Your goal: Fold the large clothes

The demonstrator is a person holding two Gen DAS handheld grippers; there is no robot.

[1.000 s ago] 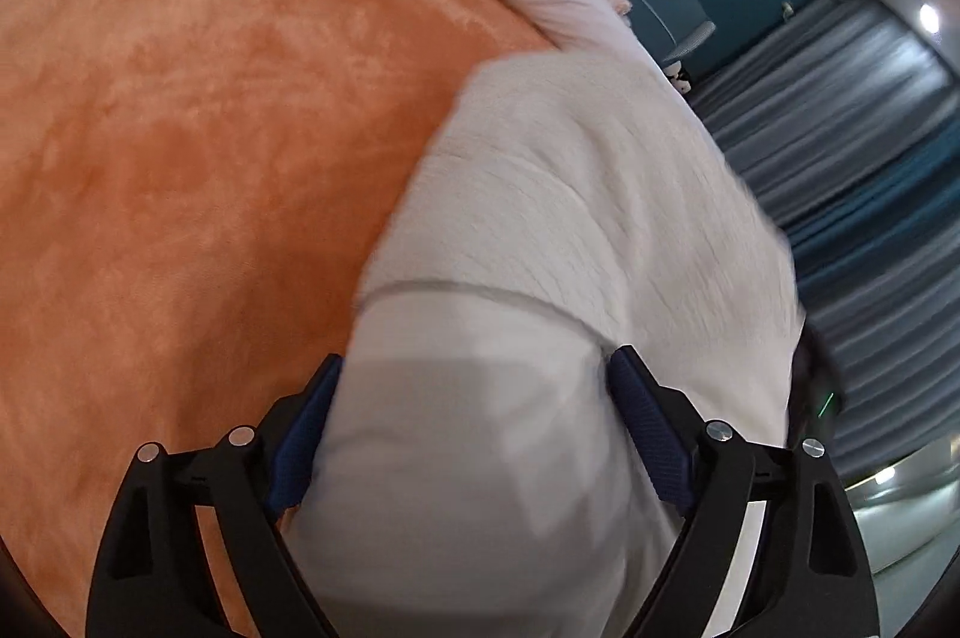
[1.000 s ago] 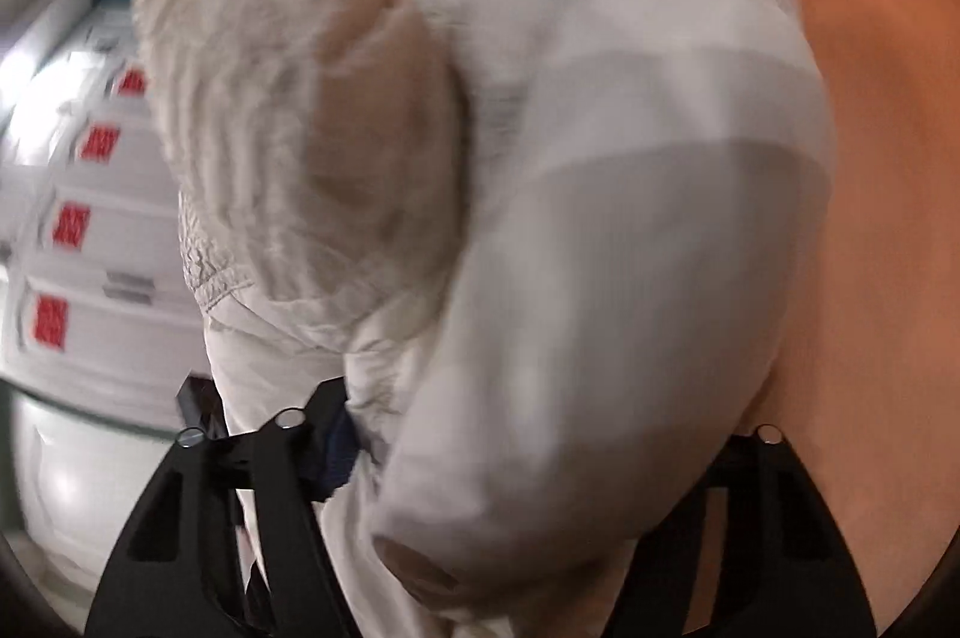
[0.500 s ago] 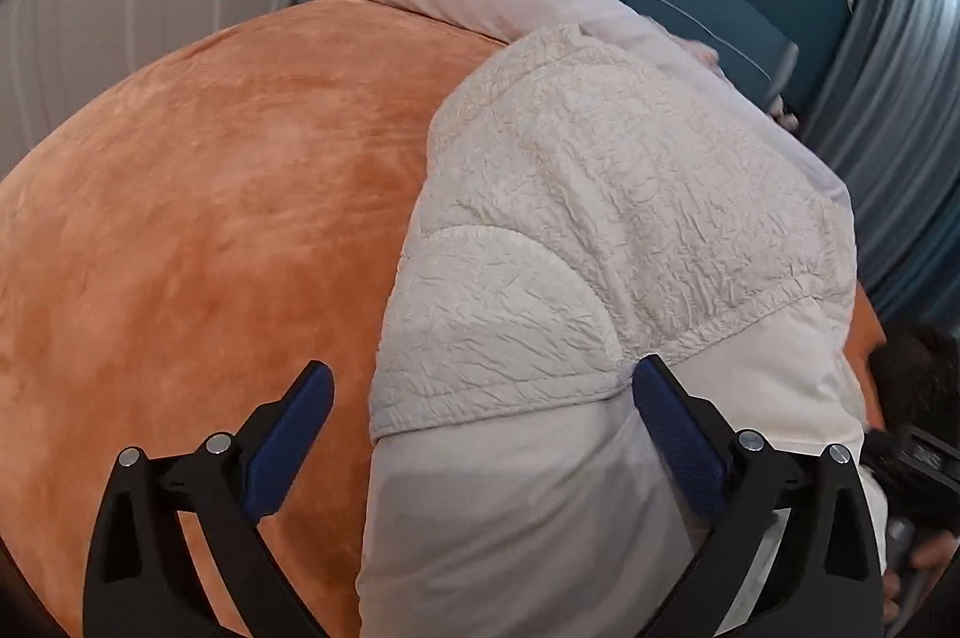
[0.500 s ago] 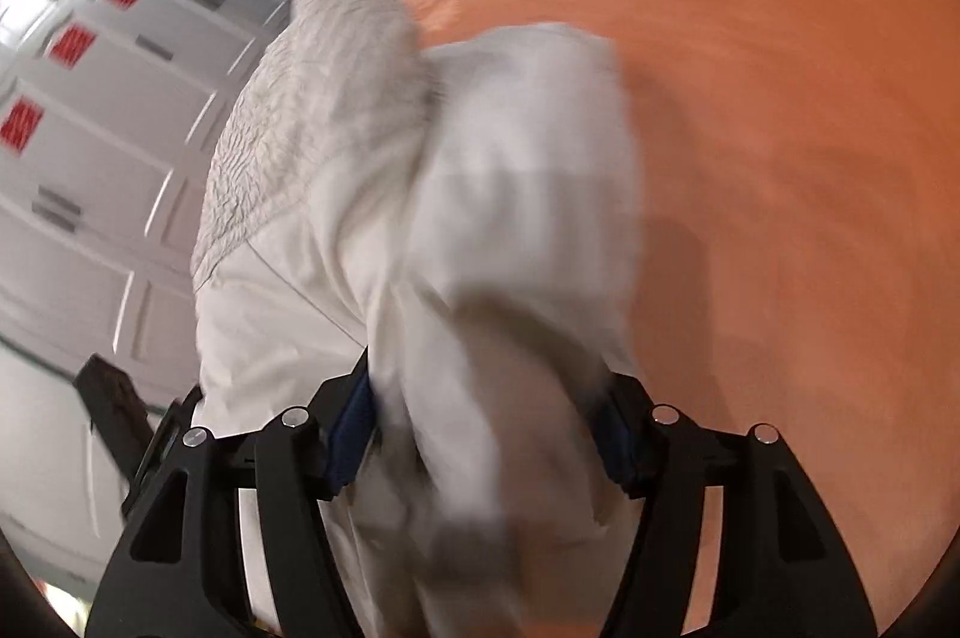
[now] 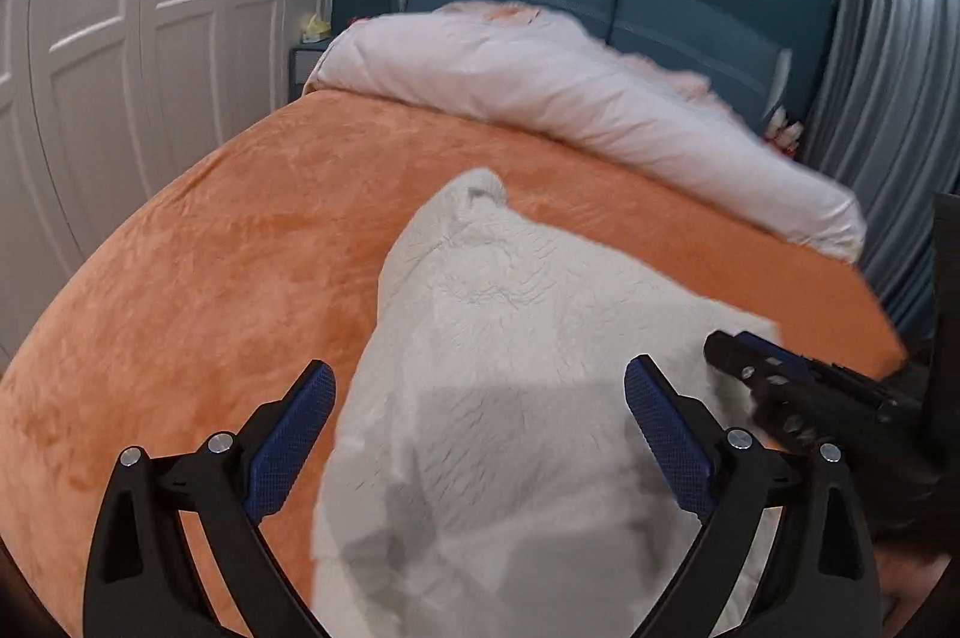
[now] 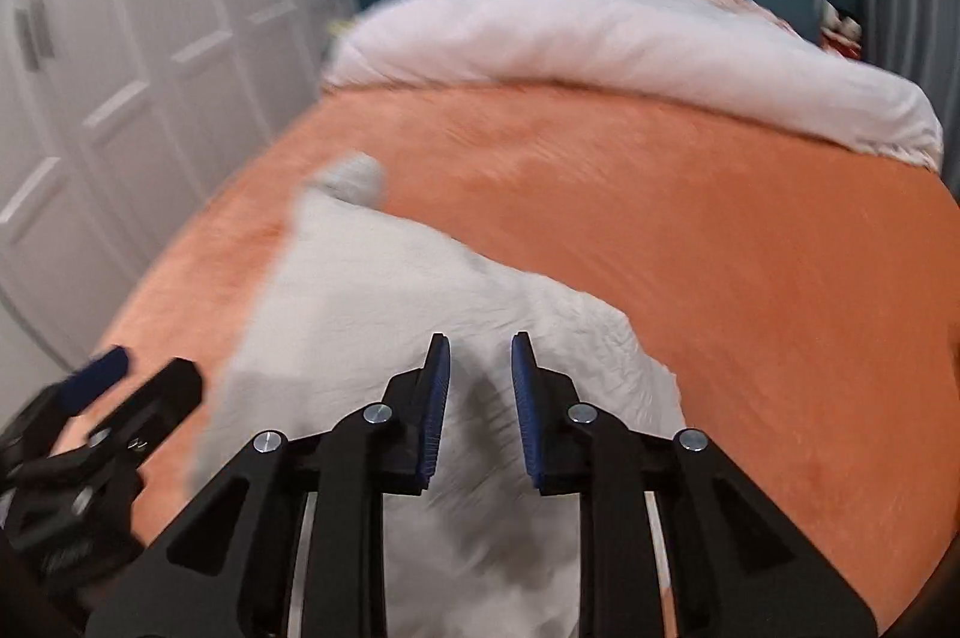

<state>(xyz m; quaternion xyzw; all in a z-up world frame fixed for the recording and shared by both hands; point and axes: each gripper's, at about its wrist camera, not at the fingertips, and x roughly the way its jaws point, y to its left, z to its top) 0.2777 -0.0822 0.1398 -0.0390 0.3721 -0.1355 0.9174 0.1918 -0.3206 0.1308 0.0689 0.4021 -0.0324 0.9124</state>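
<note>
Looking along the left gripper [image 5: 480, 416], its jaws stand wide apart, gripping nothing, the garment [image 5: 510, 338] lying between them on the orange bed [image 5: 210, 278]; only here does the right gripper [image 5: 780, 386] show from outside, at the cloth's right edge. In the right view its jaws are narrowly parted over the garment [image 6: 390, 290]; whether they pinch cloth I cannot tell; a loose pinch could let the fold slump.

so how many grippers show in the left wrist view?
2. The left gripper in the foreground, jaws wide over the white garment; the right gripper at the right edge, partly cut off.
</note>
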